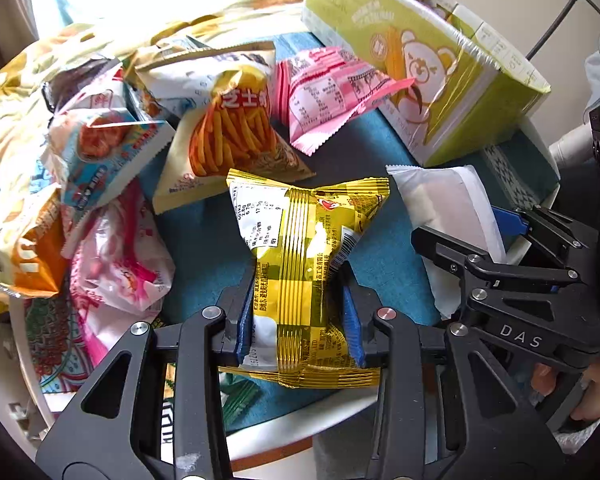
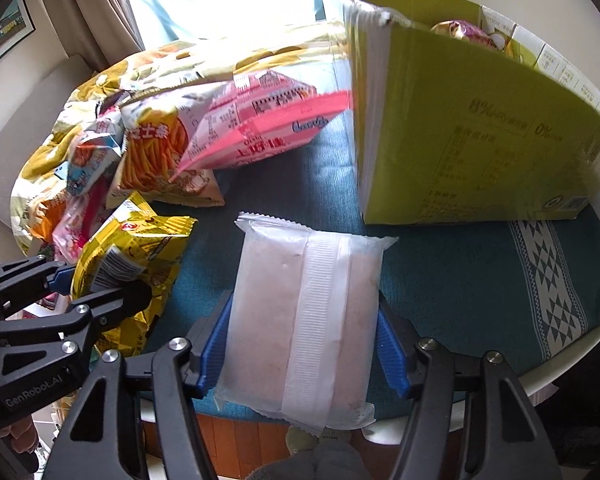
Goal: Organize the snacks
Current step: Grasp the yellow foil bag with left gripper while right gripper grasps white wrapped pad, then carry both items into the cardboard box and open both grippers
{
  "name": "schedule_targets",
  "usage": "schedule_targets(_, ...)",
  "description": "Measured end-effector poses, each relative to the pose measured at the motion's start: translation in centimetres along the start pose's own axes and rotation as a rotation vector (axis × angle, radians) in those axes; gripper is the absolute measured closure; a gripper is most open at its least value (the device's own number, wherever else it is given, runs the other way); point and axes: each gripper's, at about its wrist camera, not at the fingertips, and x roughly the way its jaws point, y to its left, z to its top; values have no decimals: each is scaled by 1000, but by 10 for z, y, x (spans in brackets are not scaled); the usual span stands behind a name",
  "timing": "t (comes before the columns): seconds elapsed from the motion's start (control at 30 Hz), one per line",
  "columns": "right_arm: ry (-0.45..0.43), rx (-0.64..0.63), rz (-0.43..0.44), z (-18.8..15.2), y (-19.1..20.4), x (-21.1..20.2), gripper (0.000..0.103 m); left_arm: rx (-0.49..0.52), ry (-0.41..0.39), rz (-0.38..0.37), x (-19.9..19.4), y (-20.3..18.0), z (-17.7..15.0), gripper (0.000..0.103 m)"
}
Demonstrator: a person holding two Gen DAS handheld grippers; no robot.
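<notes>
Dominating the far right of the round table (image 2: 580, 368) stands the green carton (image 2: 480, 140), open at the top, with at least one shiny wrapped snack (image 2: 462, 30) visible inside; how full it is cannot be told. A teal cloth (image 2: 440, 280) covers the tabletop, and a loose heap of snack bags (image 1: 112, 168) sprawls across its left side, among them a fries-print bag (image 1: 236, 136) and a pink packet (image 1: 328, 96) lying just beside the carton.

Nearer the cameras, the left gripper (image 1: 300, 312) has its jaws clamped on the waist of a yellow packet (image 1: 304, 264), pinching it so it bulges above and below. The right gripper (image 2: 300, 356) has its blue pads (image 2: 210, 352) against both sides of a white translucent packet (image 2: 300, 312); the jaws look closed on it, though how firmly cannot be told.

The grippers sit close together, so swinging both toward the carton at once could make them collide. The slick, air-filled yellow packet might squirt out under the squeeze, and either load could catch the carton's tall near wall and tip it.
</notes>
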Motion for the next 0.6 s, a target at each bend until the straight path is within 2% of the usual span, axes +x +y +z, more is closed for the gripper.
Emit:
schedule_targets(0.3, -78, -45, 49, 19, 11, -58, 43, -69, -108, 34, -72, -6, 13, 70)
schedule_targets(0.43, -133, -69, 88, 35, 13, -93, 43, -85, -195, 46, -108, -11, 33, 70)
schedule_targets(0.6, -218, -91, 134, 68, 5, -134, 43, -91, -283, 65, -135, -28, 75, 70)
